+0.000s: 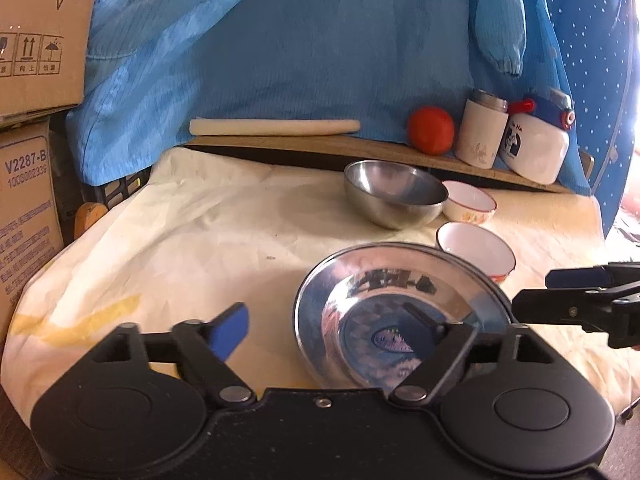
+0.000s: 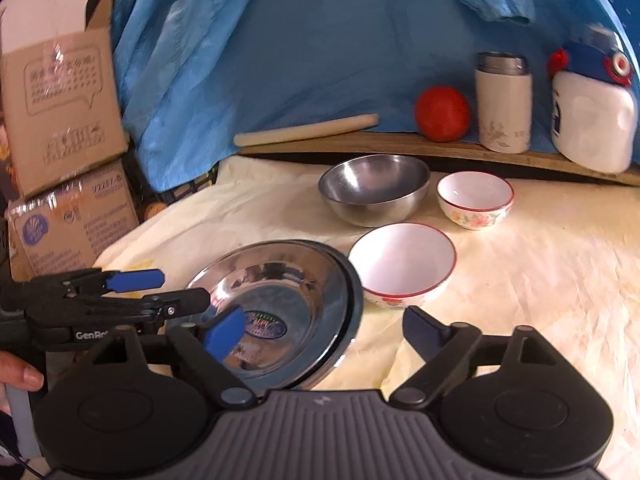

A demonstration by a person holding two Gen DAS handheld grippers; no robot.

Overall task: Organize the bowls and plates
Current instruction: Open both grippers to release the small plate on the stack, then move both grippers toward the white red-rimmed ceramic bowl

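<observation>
A shiny steel plate [image 1: 400, 312] [image 2: 280, 316] lies on the cream cloth, seemingly a stack of two. Behind it stand a steel bowl [image 1: 394, 194] [image 2: 374, 188], a near white bowl with a red rim [image 1: 476, 250] [image 2: 402, 268] and a far flowered white bowl [image 1: 470, 202] [image 2: 474, 198]. My left gripper [image 1: 324, 328] [image 2: 176, 288] is open, its right finger over the plate. My right gripper [image 2: 324, 330] is open and empty, its left finger over the plate's near rim. It enters the left wrist view [image 1: 560, 292] from the right.
A wooden shelf [image 2: 400, 146] at the back carries a rolling pin [image 1: 274, 127], a red ball [image 1: 431, 130], a white flask [image 1: 482, 132] and a white-blue bottle [image 1: 538, 140]. Blue cloth hangs behind. Cardboard boxes [image 1: 32, 80] stand on the left.
</observation>
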